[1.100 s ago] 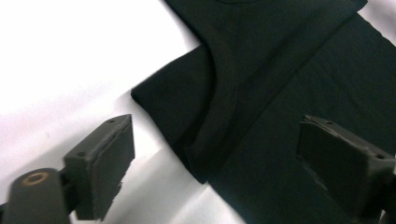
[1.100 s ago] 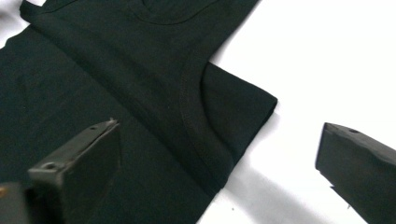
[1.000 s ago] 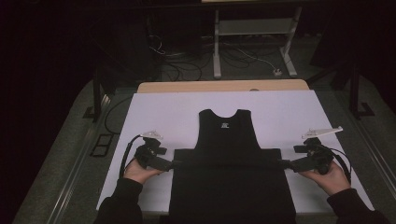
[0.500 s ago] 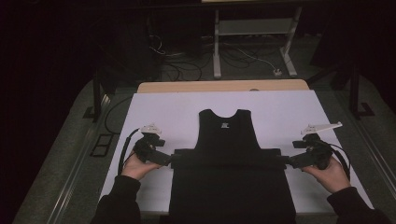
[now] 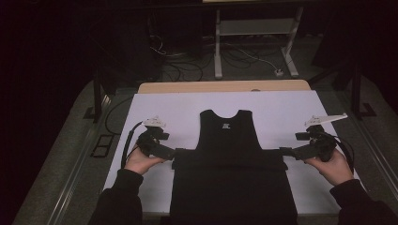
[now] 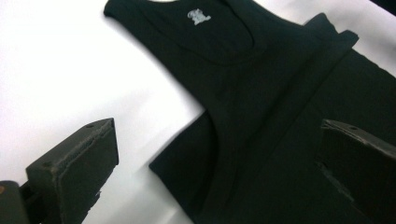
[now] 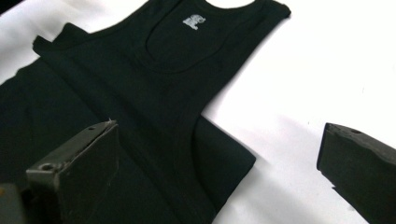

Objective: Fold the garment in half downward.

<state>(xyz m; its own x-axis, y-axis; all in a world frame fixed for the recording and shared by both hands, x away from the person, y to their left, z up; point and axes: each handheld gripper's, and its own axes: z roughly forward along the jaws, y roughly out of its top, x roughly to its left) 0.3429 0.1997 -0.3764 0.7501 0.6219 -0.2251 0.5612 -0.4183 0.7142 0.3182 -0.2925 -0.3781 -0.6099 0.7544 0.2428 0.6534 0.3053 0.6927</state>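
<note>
A black tank top with a small white neck label lies flat on the white table. Its lower part is folded over into a wider black block near the front edge. My left gripper is at the left end of the fold, my right gripper at the right end. In the left gripper view the left gripper is open, and the folded corner of the tank top lies between its jaws. In the right gripper view the right gripper is open over the opposite corner of the tank top.
A wooden strip runs along the table's far edge. Beyond it, on the dark floor, are a metal stand and cables. White table surface shows on both sides of the garment.
Both hands have shifted a little farther from the person along the garment's sides. The tank top and its fold lie as before.
</note>
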